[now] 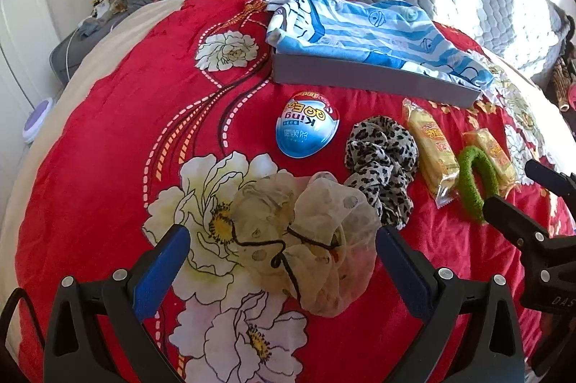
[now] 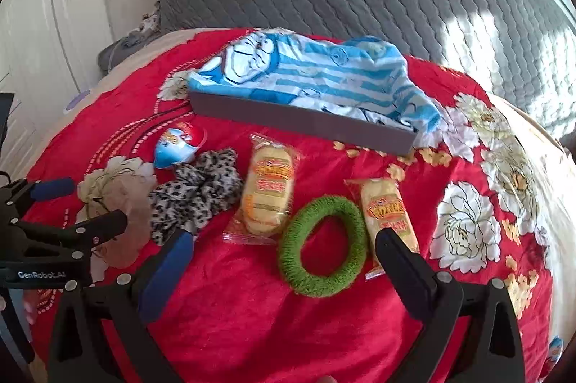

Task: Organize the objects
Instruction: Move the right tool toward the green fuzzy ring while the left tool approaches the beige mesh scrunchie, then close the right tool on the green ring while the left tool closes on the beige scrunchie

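Left wrist: we're hovering the left gripper (image 1: 284, 251) with fingers spread wide, released, straddling the sheer beige scrunchie (image 1: 306, 239) on the red floral bedspread (image 1: 108, 138). Leopard scrunchie (image 1: 381, 163) is lying just beyond it, toy egg (image 1: 307, 127) behind, grey box (image 1: 360, 77) further back.

Right wrist: we're holding the right gripper (image 2: 284, 246) released too, fingers flanking the green scrunchie (image 2: 322, 248), which is sitting between two snack packs (image 2: 268, 190) (image 2: 387, 213).
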`<state>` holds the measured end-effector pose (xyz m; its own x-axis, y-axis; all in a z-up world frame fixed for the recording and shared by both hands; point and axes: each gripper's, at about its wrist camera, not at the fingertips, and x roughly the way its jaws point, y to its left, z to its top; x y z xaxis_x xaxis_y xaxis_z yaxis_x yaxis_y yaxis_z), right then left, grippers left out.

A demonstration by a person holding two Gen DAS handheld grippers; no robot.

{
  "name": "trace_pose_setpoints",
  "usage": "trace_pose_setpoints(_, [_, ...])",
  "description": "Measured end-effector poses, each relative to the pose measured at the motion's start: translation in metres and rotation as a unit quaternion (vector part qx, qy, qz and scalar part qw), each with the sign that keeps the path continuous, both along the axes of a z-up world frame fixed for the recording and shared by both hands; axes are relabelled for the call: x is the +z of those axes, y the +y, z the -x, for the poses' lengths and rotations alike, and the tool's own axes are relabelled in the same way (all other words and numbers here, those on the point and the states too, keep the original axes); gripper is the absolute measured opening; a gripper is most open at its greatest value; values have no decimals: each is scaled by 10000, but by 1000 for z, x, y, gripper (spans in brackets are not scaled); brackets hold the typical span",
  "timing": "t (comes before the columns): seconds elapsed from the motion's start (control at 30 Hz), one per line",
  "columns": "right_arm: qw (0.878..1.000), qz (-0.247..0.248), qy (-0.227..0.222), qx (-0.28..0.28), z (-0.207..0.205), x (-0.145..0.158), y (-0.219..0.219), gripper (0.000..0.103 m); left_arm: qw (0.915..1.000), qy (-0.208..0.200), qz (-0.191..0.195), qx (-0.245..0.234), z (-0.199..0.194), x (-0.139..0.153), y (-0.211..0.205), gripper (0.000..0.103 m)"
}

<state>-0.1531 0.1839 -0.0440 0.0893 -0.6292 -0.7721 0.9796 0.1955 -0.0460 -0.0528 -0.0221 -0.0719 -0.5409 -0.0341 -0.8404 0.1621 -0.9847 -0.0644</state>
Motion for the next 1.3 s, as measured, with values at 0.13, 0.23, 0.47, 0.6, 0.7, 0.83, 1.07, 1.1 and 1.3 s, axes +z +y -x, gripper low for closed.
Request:
trace_pose_setpoints(0.13, [10000,-56,60,-8,1,-5,-4,102,10000,8,10,-12,6,-3,1,103])
trace_pose_setpoints(0.23, [9999,-96,106,47,-1,-11,-6,102,10000,-9,52,-31,8,-6,0,103])
trace_pose_setpoints(0.47, [9991,-125,214,341,-9,-20,-9,96,10000,-38,-20,20,8,-14,-5,103])
trace_pose_setpoints(0.6, [9989,-212,225,366,-10,-26,-13,92,10000,-31,-29,8,9,-18,-6,103])
trace_pose_setpoints(0.7, [9982,-271,349,399,-10,-32,-15,84,9999,-56,-106,50,10,-23,-8,103])
trace_pose_setpoints(0.83, [9967,-499,453,449,-10,-45,-19,73,9999,-16,-118,36,10,-27,-9,103])
trace_pose_setpoints(1.07, [9952,-638,481,559,-10,-54,-19,57,9997,-88,-218,114,10,-35,-8,102])
trace_pose_setpoints(1.1, [9953,-656,462,551,-9,-54,-20,57,9997,-110,-171,108,10,-36,-7,102])
trace_pose_setpoints(1.3, [9949,-711,428,572,-8,-56,-24,56,9997,-202,-72,130,11,-42,-6,102])
